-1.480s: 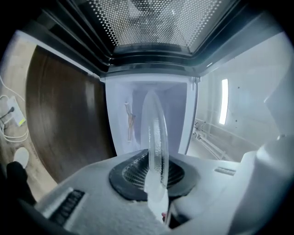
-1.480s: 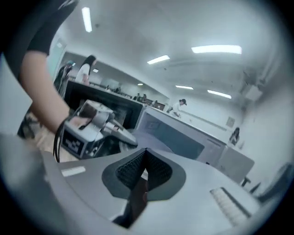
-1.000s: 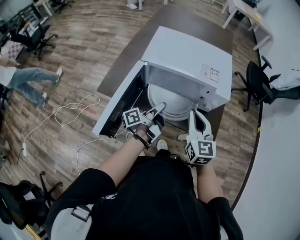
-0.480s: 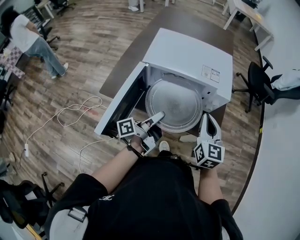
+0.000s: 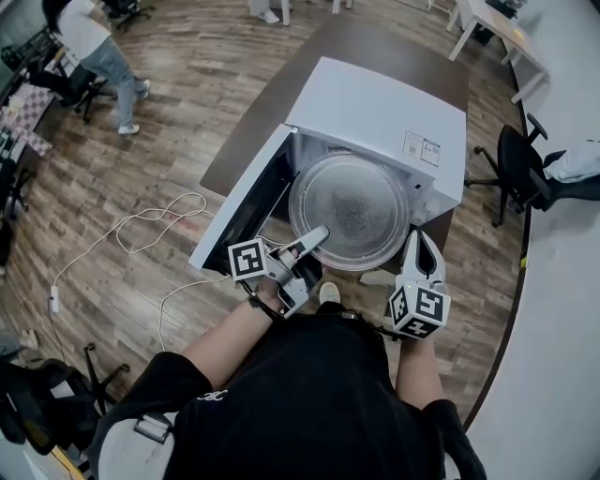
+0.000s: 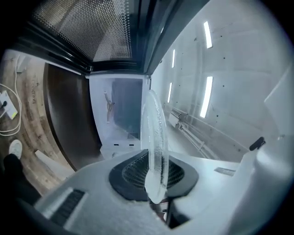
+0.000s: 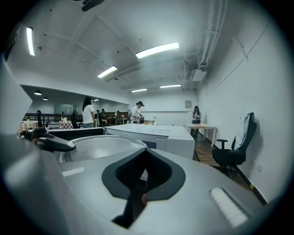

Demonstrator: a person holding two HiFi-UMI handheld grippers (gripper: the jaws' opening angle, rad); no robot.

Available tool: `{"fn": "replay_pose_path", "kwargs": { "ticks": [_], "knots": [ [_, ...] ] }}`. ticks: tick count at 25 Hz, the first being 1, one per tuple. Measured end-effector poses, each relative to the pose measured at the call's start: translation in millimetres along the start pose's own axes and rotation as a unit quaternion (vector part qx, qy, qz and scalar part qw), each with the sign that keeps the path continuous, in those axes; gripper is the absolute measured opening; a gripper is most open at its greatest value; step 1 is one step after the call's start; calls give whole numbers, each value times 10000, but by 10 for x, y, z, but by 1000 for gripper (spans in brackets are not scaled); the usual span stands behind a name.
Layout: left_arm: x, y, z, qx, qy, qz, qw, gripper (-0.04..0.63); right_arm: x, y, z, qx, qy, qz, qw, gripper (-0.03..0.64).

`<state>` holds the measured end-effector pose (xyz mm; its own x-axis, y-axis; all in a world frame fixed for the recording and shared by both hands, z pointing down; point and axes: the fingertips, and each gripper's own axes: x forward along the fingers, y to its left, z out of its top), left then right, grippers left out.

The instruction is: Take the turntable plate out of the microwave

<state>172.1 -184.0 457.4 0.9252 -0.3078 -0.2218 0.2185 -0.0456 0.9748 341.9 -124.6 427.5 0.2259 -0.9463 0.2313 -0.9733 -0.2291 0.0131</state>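
The round glass turntable plate (image 5: 349, 212) hangs level in front of the white microwave (image 5: 380, 112), whose door (image 5: 239, 202) stands open to the left. My left gripper (image 5: 319, 232) is shut on the plate's near left rim. In the left gripper view the plate (image 6: 155, 133) shows edge-on between the black pads (image 6: 131, 173), with the empty microwave cavity (image 6: 120, 114) behind it. My right gripper (image 5: 419, 239) is shut with nothing in it, just right of the plate and apart from it. In the right gripper view its jaws meet (image 7: 143, 170), and the plate (image 7: 98, 146) lies to the left.
The microwave sits on a dark brown table (image 5: 356, 37). A white cable (image 5: 141, 220) lies on the wooden floor to the left. A black office chair (image 5: 511, 169) stands at the right, a white desk (image 5: 487, 28) behind it. A person (image 5: 94, 37) walks at the far left.
The plate has come out of the cavity and risen, carried by my left gripper. My right gripper has drawn back to the right. The person at the far left has walked on.
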Motion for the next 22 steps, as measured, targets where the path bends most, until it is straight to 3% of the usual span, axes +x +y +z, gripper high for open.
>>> {"fn": "replay_pose_path", "kwargs": {
  "ticks": [7,22],
  "knots": [
    [-35,118,33,25,-107,176,9998,38,51,-40,-110,51,163,-110,9998,6],
    [-38,173,-2,-47,-27,160,9999,38,107,-38,-224,-95,299,-169,9994,6]
  ]
}}
